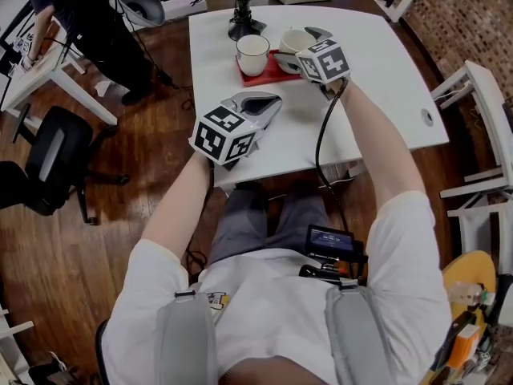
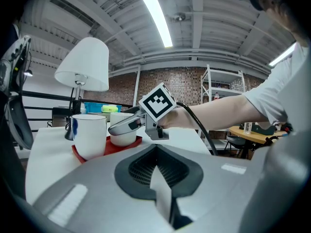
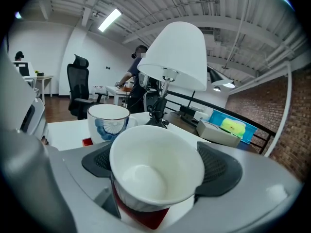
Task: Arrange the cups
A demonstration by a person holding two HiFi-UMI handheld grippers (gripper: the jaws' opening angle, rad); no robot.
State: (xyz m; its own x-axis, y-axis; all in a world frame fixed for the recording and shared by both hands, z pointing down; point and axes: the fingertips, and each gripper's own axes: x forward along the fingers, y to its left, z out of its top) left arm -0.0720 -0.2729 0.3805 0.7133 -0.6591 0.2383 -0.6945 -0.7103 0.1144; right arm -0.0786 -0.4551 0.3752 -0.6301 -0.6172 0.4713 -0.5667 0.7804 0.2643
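White table [image 1: 377, 70] on wood floor [image 1: 104, 215]: right claw [image 1: 298, 46] grips a cup [image 3: 150, 169] on red tray [image 1: 268, 72], left claw [image 1: 268, 103] clenched.

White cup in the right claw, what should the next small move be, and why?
Probably ease the white cup down until it sits flat on the red tray, beside the blue-patterned cup. The right claw grips it by its sides right over the tray's free side. Whether its base already touches is unclear, so a short settling seems wise before letting go.

Head view steeply down, gripper views low, close, seemingly sharing tray [image 1: 271, 75]
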